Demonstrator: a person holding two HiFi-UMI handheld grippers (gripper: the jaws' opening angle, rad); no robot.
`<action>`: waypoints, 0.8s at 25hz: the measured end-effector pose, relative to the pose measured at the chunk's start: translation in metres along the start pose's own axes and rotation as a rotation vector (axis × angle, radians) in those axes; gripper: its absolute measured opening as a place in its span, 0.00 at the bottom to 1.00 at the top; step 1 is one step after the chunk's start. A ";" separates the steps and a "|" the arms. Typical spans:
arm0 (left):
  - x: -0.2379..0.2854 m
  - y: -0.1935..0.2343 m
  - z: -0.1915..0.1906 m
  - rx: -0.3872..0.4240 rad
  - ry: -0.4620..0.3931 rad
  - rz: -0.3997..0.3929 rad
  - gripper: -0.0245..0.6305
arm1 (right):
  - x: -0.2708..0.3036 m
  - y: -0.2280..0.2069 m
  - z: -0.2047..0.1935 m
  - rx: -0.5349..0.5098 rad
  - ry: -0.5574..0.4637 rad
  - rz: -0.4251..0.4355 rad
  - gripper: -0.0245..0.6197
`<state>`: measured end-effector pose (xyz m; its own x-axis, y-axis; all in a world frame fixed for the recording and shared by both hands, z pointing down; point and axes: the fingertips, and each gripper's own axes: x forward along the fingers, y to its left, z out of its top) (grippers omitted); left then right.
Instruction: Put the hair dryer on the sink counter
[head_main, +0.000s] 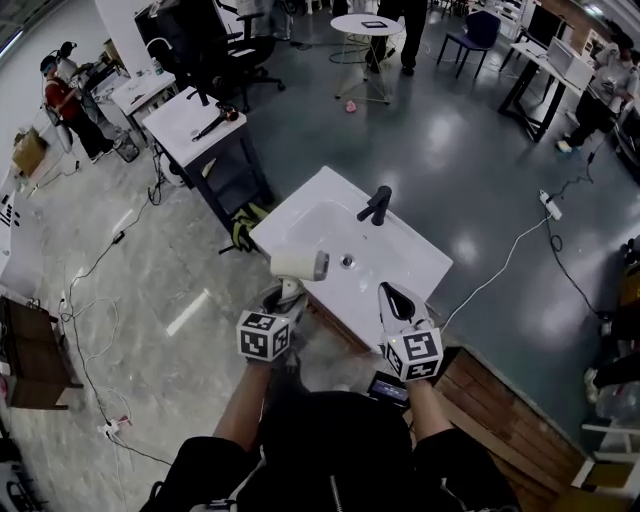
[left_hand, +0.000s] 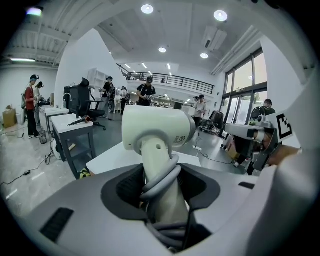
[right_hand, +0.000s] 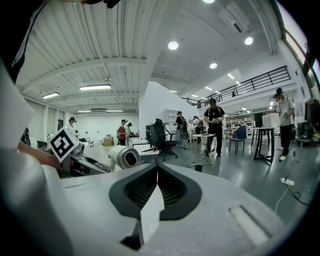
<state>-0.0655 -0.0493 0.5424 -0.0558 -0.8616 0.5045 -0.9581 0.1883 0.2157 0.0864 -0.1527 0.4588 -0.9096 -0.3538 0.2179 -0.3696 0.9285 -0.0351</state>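
Note:
The white hair dryer (head_main: 298, 265) is held up over the near left edge of the white sink counter (head_main: 415, 268). My left gripper (head_main: 283, 297) is shut on its handle, which has the grey cord wound round it. In the left gripper view the hair dryer (left_hand: 157, 127) stands upright between the jaws of the left gripper (left_hand: 160, 175), with the counter (left_hand: 110, 157) beyond. My right gripper (head_main: 392, 295) hovers over the counter's near edge, its jaws meeting at the tips. In the right gripper view the right gripper (right_hand: 157, 167) points past the hair dryer (right_hand: 124, 157), seen at left.
A black faucet (head_main: 378, 205) stands at the back of the basin. A dark table (head_main: 195, 125) with a tool sits behind on the left, office chairs (head_main: 235, 50) beyond it. Cables and a power strip (head_main: 550, 205) lie on the floor. Several people stand around the room.

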 end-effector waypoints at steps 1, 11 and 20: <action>0.004 0.004 0.002 0.003 0.001 -0.006 0.33 | 0.003 -0.001 0.001 -0.001 -0.001 -0.007 0.05; 0.050 0.047 0.027 0.051 0.032 -0.094 0.33 | 0.044 -0.005 -0.003 0.005 0.024 -0.105 0.05; 0.097 0.102 0.055 0.111 0.109 -0.187 0.33 | 0.099 -0.015 0.005 0.033 0.059 -0.245 0.05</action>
<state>-0.1839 -0.1397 0.5676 0.1506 -0.8193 0.5532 -0.9742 -0.0277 0.2241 0.0010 -0.2026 0.4762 -0.7799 -0.5593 0.2808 -0.5843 0.8115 -0.0063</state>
